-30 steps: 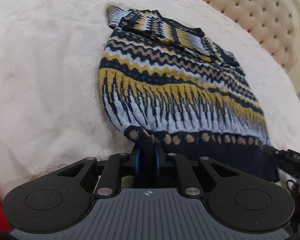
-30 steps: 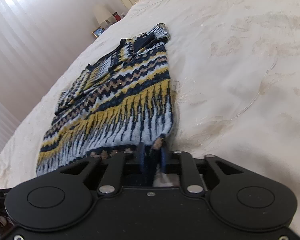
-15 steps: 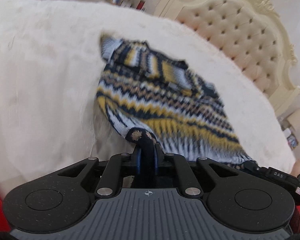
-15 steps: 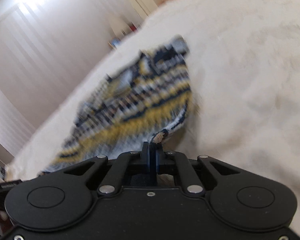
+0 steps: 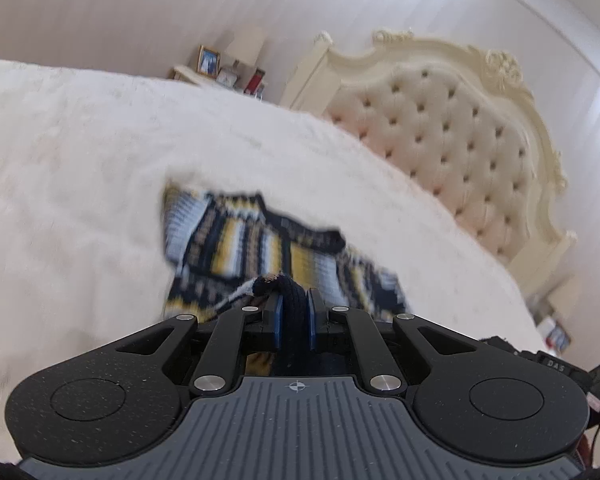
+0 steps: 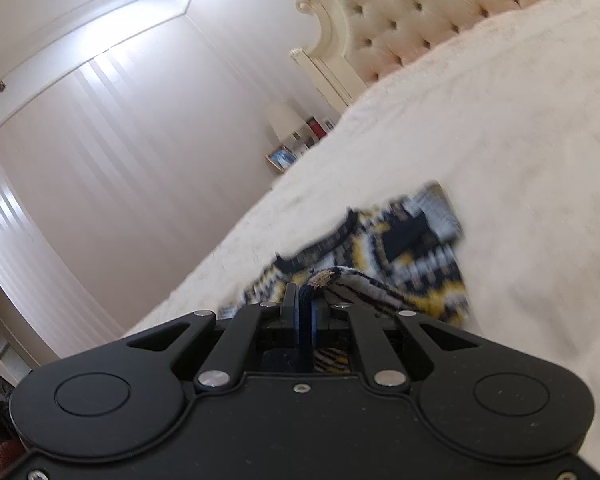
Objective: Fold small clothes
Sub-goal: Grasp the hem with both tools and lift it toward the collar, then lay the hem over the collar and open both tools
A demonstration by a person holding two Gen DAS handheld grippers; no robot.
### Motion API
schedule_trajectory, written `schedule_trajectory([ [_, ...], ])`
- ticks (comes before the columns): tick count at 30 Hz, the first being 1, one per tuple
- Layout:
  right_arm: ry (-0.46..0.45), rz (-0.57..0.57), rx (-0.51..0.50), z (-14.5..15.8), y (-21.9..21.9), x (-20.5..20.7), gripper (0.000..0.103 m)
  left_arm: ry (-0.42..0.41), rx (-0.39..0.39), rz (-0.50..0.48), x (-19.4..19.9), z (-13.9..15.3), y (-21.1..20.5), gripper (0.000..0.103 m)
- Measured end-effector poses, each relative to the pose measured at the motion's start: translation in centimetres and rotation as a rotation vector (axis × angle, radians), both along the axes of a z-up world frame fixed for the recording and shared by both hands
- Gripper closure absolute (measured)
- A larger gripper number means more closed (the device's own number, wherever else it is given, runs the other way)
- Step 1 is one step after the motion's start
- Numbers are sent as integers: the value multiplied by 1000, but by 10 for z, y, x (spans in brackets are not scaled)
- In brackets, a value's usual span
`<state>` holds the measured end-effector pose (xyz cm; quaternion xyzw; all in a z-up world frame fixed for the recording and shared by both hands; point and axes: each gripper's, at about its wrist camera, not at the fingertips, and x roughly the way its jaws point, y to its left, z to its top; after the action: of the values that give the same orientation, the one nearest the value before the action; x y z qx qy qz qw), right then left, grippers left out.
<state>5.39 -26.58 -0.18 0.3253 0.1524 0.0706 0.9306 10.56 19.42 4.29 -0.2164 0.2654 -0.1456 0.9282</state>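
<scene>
A patterned knit sweater [image 5: 236, 248] in navy, yellow and white lies on the white bed. Its upper part with the collar shows beyond my grippers, blurred. My left gripper [image 5: 292, 304] is shut on the dark hem at the sweater's left corner and holds it lifted above the bed. My right gripper [image 6: 304, 300] is shut on the hem at the right corner, also lifted; the sweater [image 6: 420, 240] shows past it. The lower half of the sweater hangs hidden under both grippers.
The white fuzzy bedspread [image 5: 80, 160] spreads all around the sweater. A tufted cream headboard [image 5: 452, 136] stands at the far right. A nightstand with a lamp and picture frame [image 5: 210, 60] is beyond the bed. White curtains [image 6: 100, 160] cover the wall.
Both grippers have lifted the sweater's hem off the bed and carried it toward the collar. The views have tilted up, so the wall and headboard now show.
</scene>
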Motion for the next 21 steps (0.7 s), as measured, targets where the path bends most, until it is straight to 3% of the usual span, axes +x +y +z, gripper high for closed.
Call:
schedule_trajectory([
  [6,-13,-35,-23,19,-9,70,91,-71,21,27,65,18,0,95],
  [12,57,-87,16,6,-25,143,91,-79,39,84,127,19,10,99],
  [17,132,-113,-2,-12,-25,170,91,-38,174,30,149,-4,6,99],
  [21,148,-106,8,-17,-25,169,91,3,323,-79,146,-34,1,96],
])
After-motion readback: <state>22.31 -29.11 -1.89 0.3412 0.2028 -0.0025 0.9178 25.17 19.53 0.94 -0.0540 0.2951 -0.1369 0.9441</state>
